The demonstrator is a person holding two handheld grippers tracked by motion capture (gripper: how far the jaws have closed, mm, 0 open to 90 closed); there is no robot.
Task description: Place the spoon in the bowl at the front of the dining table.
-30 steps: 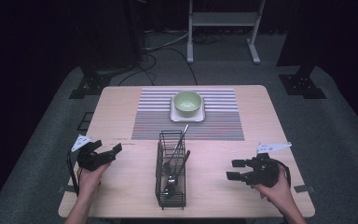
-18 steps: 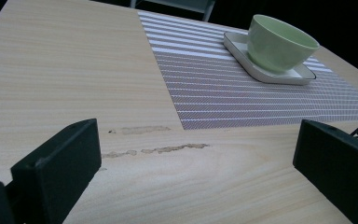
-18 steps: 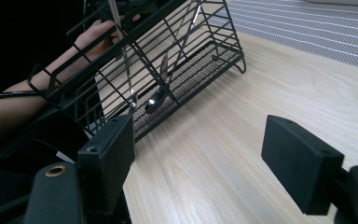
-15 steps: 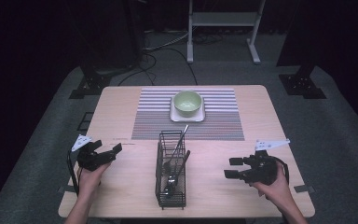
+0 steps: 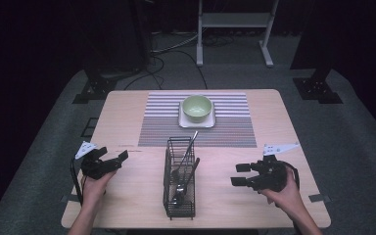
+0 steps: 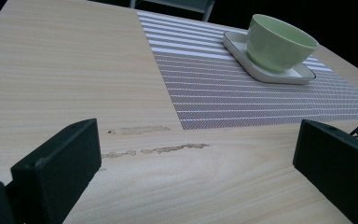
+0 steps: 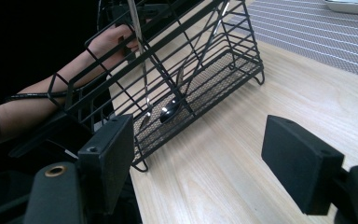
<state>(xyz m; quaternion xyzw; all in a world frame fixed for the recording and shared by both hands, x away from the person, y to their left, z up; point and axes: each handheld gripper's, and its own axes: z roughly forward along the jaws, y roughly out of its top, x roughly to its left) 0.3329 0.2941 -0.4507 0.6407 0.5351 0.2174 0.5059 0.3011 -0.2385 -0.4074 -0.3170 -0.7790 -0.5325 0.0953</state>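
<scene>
A black wire cutlery basket [image 5: 180, 181] stands at the table's front middle, holding several pieces of metal cutlery [image 5: 186, 164]. In the right gripper view the basket [image 7: 186, 70] looms close, a spoon [image 7: 170, 111] resting inside. My right gripper [image 5: 240, 175] hovers open just right of the basket, jaws pointing left at it. At the front left my left gripper [image 5: 113, 158] stands open, nothing between its jaws. A green bowl [image 5: 197, 107] on a white square plate [image 5: 196, 122] sits on the striped placemat [image 5: 235, 122] farther back. The left gripper view faces the bowl [image 6: 279, 42] and placemat [image 6: 223, 84].
The wooden table [image 5: 127, 122] has bare wood between the left gripper and the basket. Some scuff marks [image 6: 158, 149] show on the wood. Beyond the table stand a white frame leg [image 5: 264, 54] and cables on grey carpet. The other hand and forearm [image 7: 65, 88] show behind the basket.
My right gripper has shifted slightly left toward the basket. The left gripper has stayed put.
</scene>
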